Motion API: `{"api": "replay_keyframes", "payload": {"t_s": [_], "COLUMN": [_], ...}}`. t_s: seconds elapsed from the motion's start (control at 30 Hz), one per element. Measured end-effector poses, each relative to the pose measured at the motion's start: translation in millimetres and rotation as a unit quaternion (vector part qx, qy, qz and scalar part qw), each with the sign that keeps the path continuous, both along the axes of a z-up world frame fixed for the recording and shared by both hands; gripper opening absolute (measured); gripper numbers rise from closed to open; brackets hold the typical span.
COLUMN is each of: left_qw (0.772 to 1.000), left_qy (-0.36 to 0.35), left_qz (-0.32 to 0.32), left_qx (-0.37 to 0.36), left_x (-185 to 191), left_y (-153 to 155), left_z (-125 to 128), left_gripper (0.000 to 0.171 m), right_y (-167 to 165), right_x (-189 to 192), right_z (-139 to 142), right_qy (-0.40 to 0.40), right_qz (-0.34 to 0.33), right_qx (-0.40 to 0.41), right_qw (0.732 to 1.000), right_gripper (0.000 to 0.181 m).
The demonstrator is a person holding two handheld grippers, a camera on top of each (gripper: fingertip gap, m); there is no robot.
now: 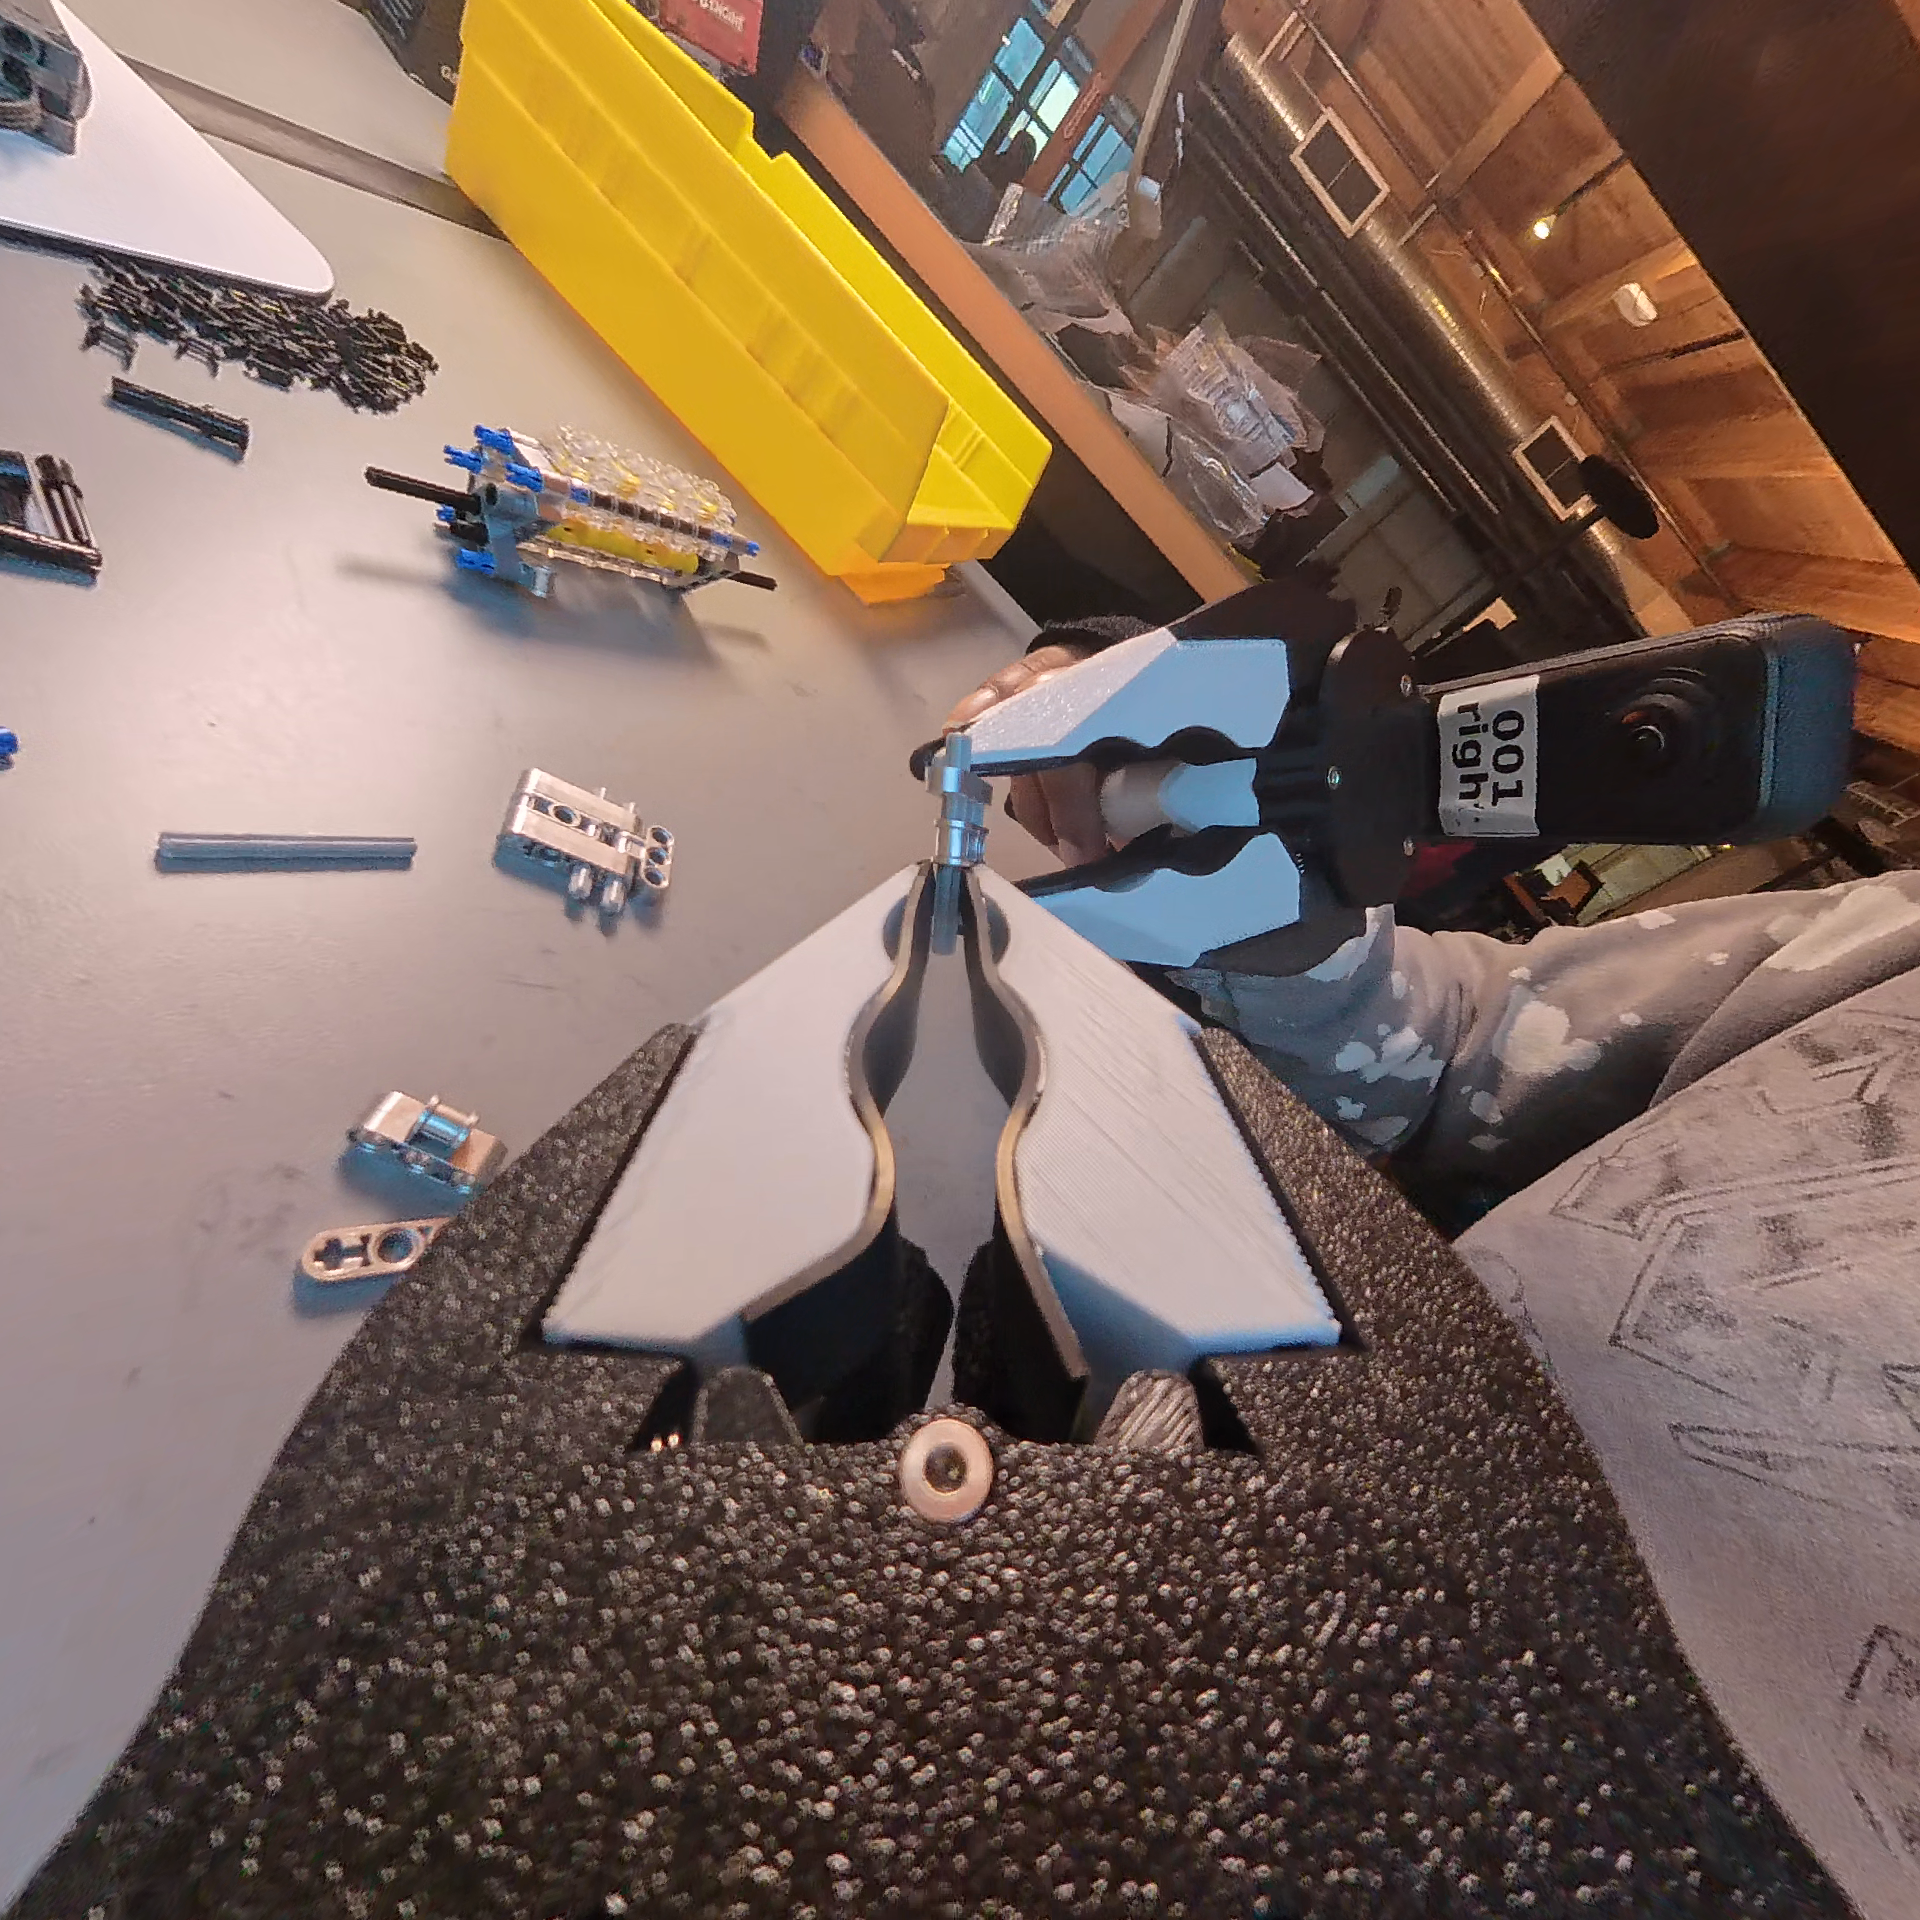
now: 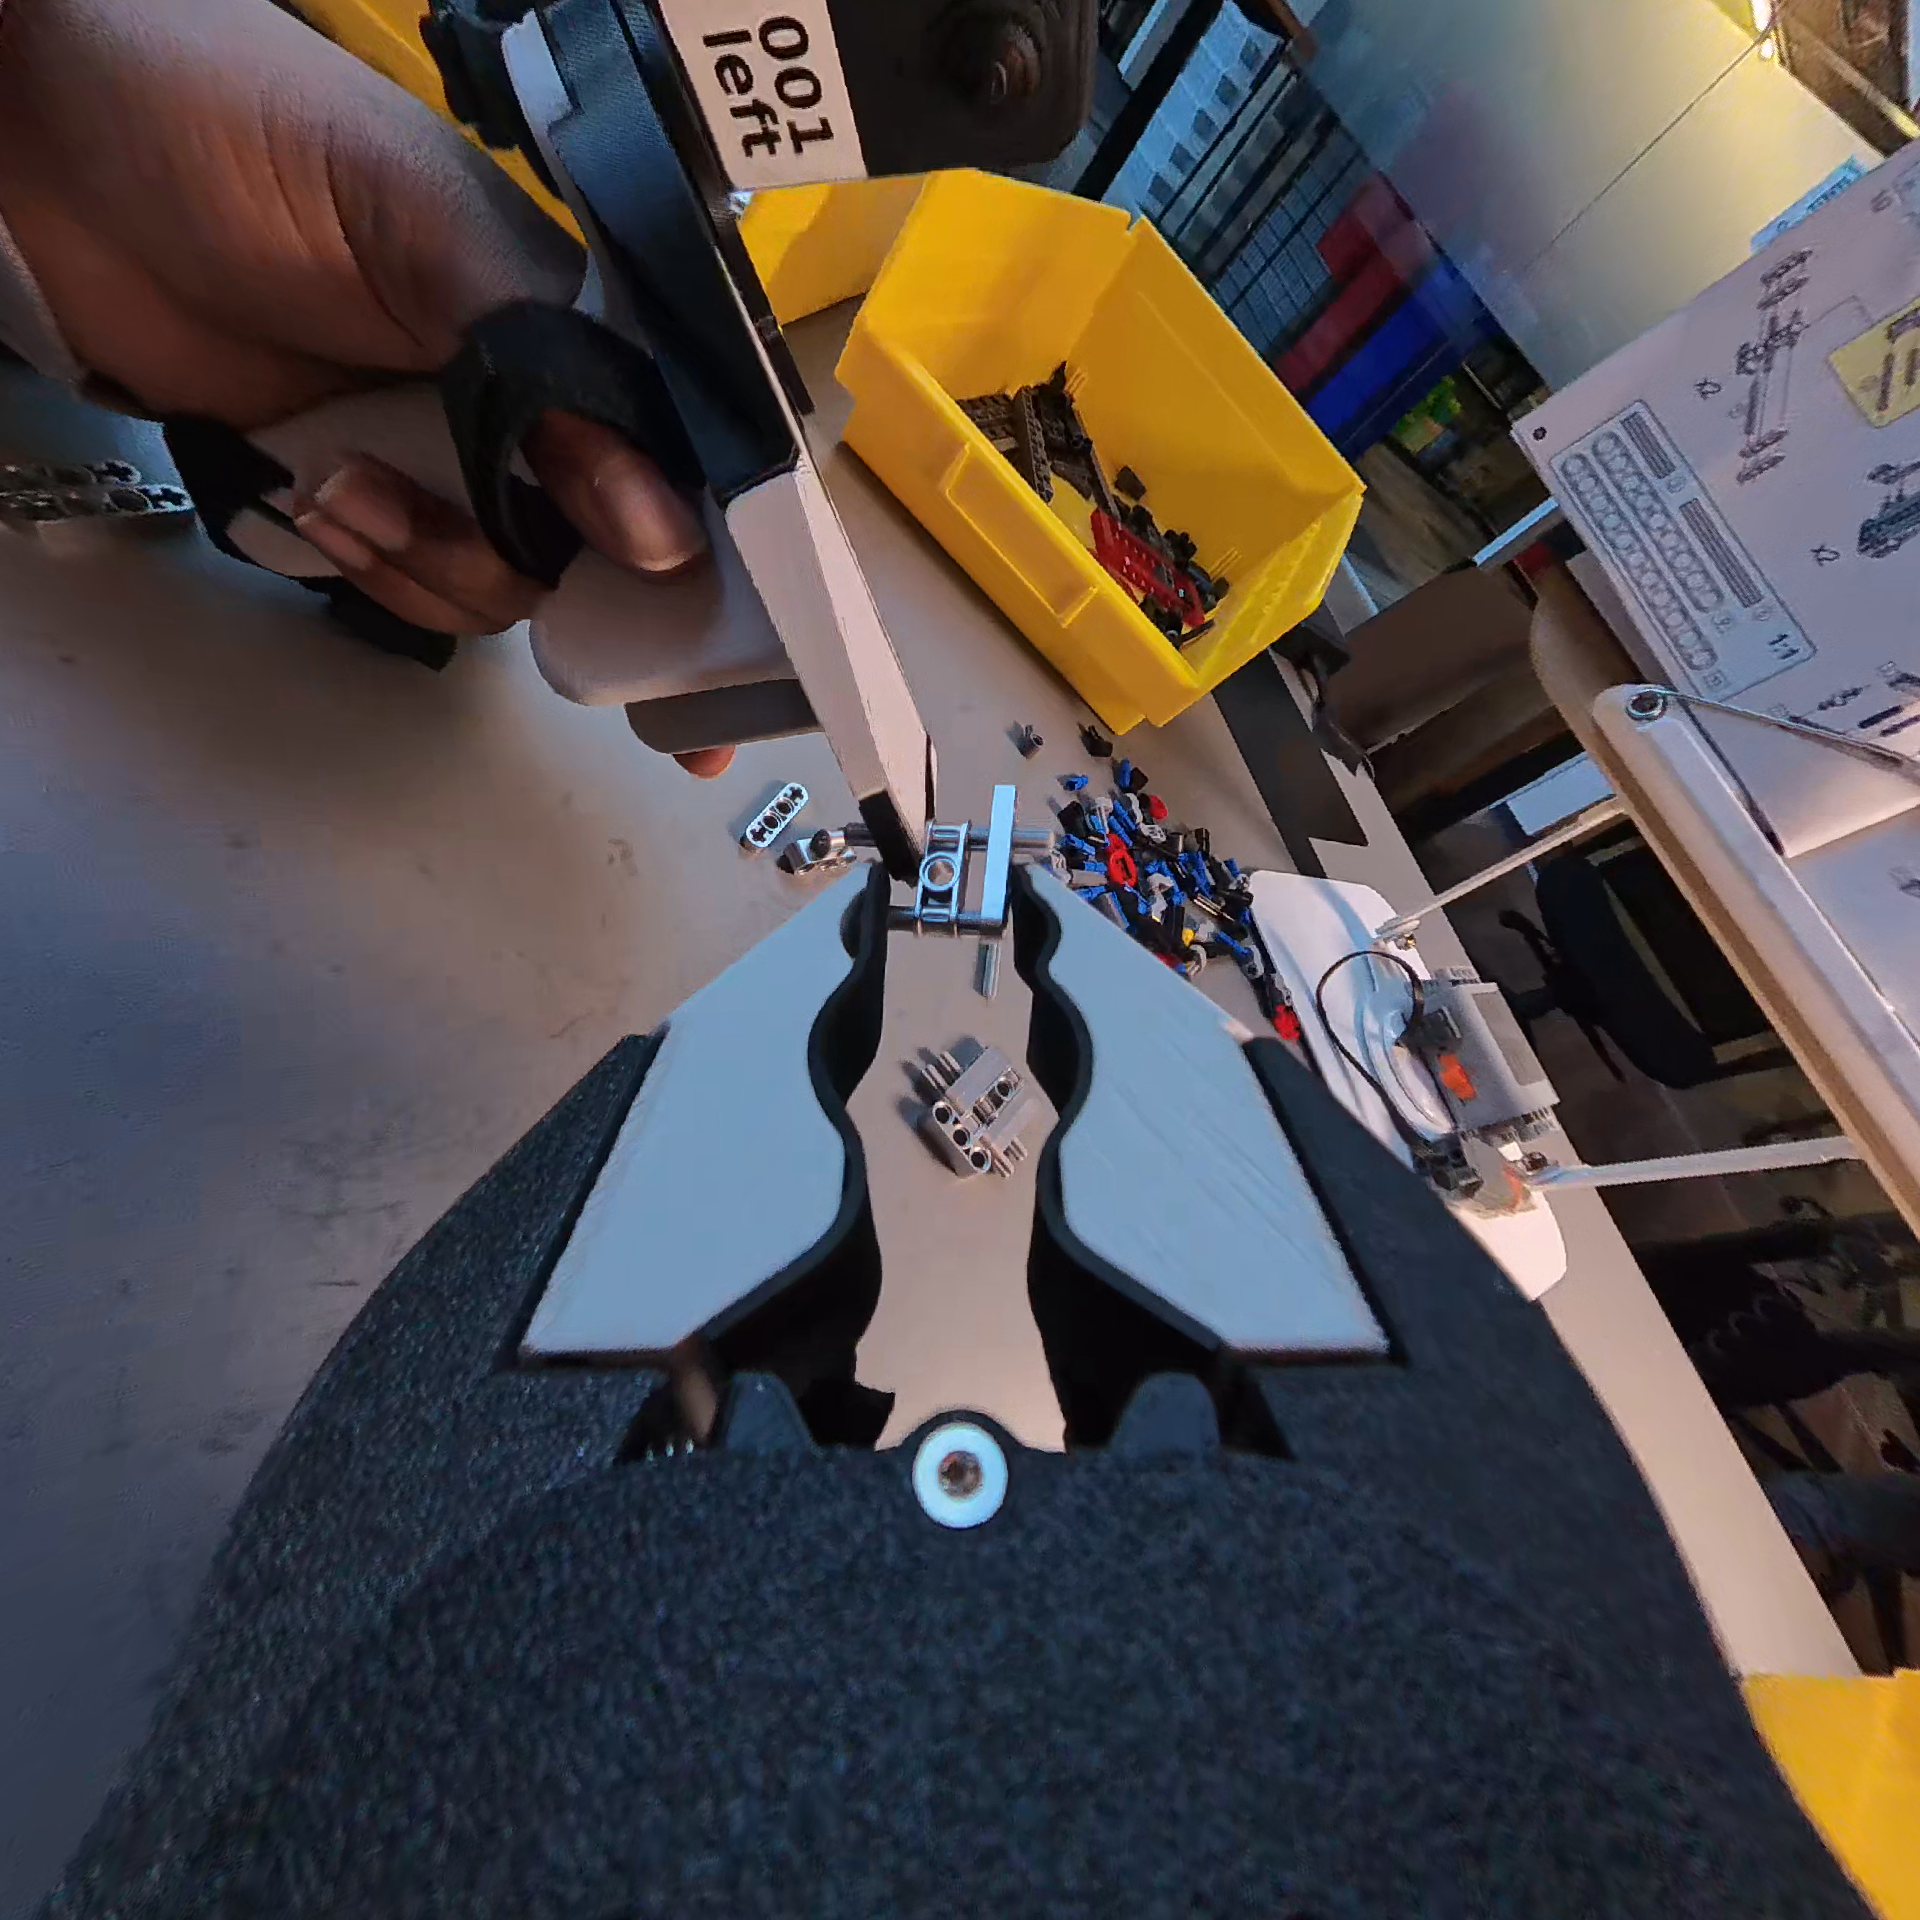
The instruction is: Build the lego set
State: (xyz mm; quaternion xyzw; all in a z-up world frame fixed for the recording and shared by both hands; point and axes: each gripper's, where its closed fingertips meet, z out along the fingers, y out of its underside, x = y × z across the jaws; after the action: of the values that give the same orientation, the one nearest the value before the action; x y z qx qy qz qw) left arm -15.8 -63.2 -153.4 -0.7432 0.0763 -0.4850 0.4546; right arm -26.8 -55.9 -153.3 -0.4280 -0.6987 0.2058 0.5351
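**Both jaws on one small grey assembly above the counter**

Nearest my cameras: the black textured gripper bodies, pale fingers reaching forward. Largest to smallest from there.

I see the grey counter under everything. Yellow bin sits at the far side, dark and red parts inside; more yellow bins lie at the counter edge in the left view. An instruction sheet stands propped at right. A clear-and-blue brick build with black axles lies near the bins. A pile of blue, black and red pins lies just beyond my right gripper's fingers.

Left gripper: jaws nearly closed, pinching the lower end of the small grey assembly. Right gripper: jaws set slightly apart; the assembly sits between the tips. Left view shows the upper finger touching its top, so I read it as gripped, held above the counter.

A grey block cluster lies on the counter between the right fingers, below them. A grey axle and flat holed link lie apart at left.
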Motion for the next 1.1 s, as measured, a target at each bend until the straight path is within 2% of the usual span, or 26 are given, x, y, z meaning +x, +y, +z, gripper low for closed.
{"api": "replay_keyframes", "payload": {"t_s": [0.37, 0.5, 0.67, 0.77, 0.83, 0.9, 1.03, 1.1], "left_qw": [0.998, 0.994, 0.990, 0.986, 0.988, 0.989, 0.990, 0.989], "left_qy": [-0.009, -0.069, -0.095, -0.108, -0.068, -0.018, -0.006, -0.010], "left_qz": [-0.061, -0.089, -0.101, -0.123, -0.131, -0.126, -0.105, -0.100], "left_qx": [0.005, 0.004, 0.007, 0.027, 0.047, 0.069, 0.098, 0.107], "left_x": [3.8, 2.4, 2.3, 2.1, 5.2, 10.6, 17.6, 16.8], "left_y": [-8.1, -12.9, -14.7, -19.7, -22.0, -21.2, -18.7, -18.7], "left_z": [5.7, 18.2, 23.5, 32.7, 28.9, 22.0, 26.9, 30.5], "left_gripper": [0.005, 0.006, 0.006, 0.013, 0.017, 0.021, 0.028, 0.030], "right_y": [-7.3, -4.4, -6.7, -1.0, 4.7, 3.7, -14.0, -21.6], "right_x": [2.9, 5.2, 4.3, 5.4, 6.4, 6.6, 2.2, -0.3], "right_z": [4.3, 3.6, 7.9, 16.7, 25.9, 36.6, 47.4, 49.0], "right_qy": [0.008, 0.006, 0.023, 0.051, 0.082, 0.118, 0.154, 0.159], "right_qz": [0.034, 0.033, 0.039, 0.032, 0.027, 0.042, 0.097, 0.113], "right_qx": [-0.025, -0.032, -0.077, -0.130, -0.194, -0.279, -0.402, -0.426], "right_qw": [0.999, 0.999, 0.996, 0.990, 0.977, 0.952, 0.897, 0.883], "right_gripper": [0.020, 0.014, 0.014, 0.014, 0.014, 0.014, 0.014, 0.014]}}
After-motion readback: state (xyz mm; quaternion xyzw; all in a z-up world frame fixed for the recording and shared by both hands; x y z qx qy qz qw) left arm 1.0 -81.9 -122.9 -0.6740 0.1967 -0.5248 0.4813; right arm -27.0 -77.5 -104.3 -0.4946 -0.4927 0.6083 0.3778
